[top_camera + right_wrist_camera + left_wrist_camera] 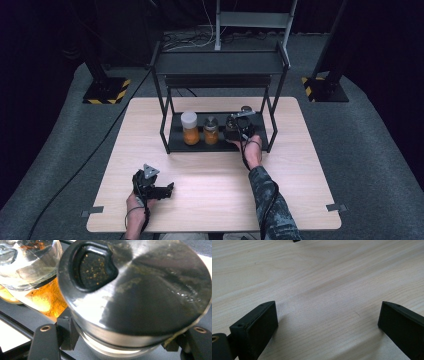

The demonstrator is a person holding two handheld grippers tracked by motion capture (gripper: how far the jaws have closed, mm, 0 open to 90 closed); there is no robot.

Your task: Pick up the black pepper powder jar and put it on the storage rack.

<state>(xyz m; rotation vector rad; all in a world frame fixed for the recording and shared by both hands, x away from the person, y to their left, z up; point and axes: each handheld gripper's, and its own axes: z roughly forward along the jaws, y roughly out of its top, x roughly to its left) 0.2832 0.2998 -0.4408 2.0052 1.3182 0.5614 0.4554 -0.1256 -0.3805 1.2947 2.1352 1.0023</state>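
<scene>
A black two-tier rack (220,63) stands at the back of the wooden table (210,200). On its lower shelf (197,146) sit a white-lidded jar of orange contents (189,128) and a smaller metal-lidded jar (211,131). My right gripper (241,120) reaches into that shelf at the right. In the right gripper view its jaws press both sides of a steel-lidded jar (140,295), just under the lid, so the right gripper (120,342) is shut on it. The left gripper (168,190) rests on the table at the front left, and its jaws stand wide apart over bare wood (327,320).
A glass jar with orange contents (37,290) stands close beside the held jar. The rack's upright posts (272,125) frame the shelf. The upper shelf is bare. Stand feet with yellow-black tape (106,91) sit on the grey floor beyond the table.
</scene>
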